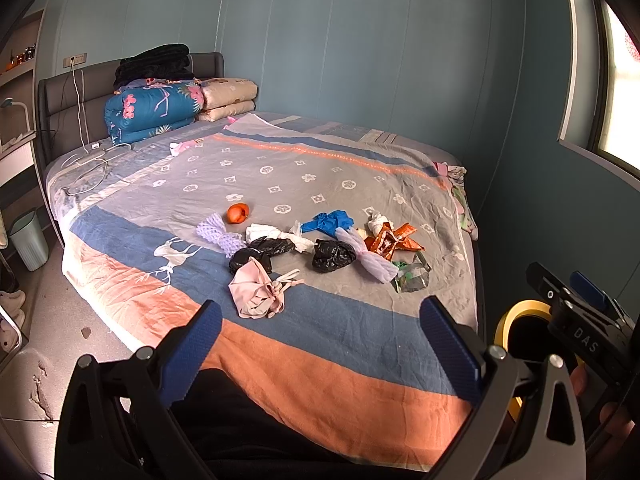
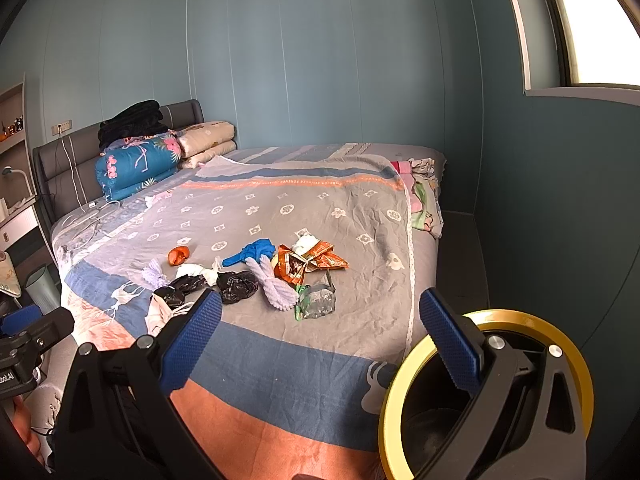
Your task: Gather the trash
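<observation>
Both claws hang over the near end of the bed [image 1: 360, 344] with nothing between their blue pads: the left gripper [image 1: 320, 344] stands wide open, and so does the right gripper [image 2: 320, 336].

The trash lies ahead of both, in a loose band across the middle of the bedspread, running left to right rather than toward the claws. Its near-left end is a crumpled pink bag [image 1: 258, 290], which sits just beyond the left claw and a little left of its centre line. Farther on are two black bags [image 1: 333, 255], a blue glove [image 1: 326, 222], an orange wrapper [image 1: 390, 240] and a clear wrapper [image 1: 412, 278] at the near-right end.

From the right wrist view the clear wrapper [image 2: 316, 300] falls almost straight ahead between the pads (the pink bag is half hidden behind the left pad there). So the left hand looks nearer the pink bag, the right hand nearer the wrappers.

A yellow-rimmed bin [image 2: 520, 320] stands at the bed's near-right corner, directly under the right claw, probably the drop point.
</observation>
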### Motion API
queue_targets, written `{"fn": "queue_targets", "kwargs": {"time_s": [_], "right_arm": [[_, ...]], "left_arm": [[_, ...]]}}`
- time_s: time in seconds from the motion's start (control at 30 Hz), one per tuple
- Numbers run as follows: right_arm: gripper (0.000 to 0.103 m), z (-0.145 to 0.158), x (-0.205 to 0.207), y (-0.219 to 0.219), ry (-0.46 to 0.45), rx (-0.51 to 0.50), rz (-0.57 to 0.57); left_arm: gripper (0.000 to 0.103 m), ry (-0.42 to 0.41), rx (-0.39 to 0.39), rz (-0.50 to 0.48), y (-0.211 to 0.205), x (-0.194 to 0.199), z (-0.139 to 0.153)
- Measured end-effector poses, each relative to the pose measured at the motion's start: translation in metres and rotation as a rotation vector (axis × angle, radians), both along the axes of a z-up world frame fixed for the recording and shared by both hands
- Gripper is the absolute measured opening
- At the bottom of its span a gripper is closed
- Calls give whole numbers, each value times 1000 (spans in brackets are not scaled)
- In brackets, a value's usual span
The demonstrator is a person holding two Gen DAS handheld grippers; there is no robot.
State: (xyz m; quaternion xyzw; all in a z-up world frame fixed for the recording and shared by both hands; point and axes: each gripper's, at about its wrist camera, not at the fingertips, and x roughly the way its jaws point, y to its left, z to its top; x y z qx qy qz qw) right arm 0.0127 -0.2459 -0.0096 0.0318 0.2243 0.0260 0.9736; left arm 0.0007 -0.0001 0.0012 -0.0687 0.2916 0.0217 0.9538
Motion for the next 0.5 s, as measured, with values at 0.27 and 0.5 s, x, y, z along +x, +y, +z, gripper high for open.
{"fn": "queue_targets", "kwargs": {"time_s": [0.27,0.5], "right_arm": [[95,0,-2,-1,2,-5,0],[95,-2,0,1,3,-4,1]], "left_arm": [[96,5,-4,2,0,1,-5],[96,6,0,-2,-1,0,-3]]}}
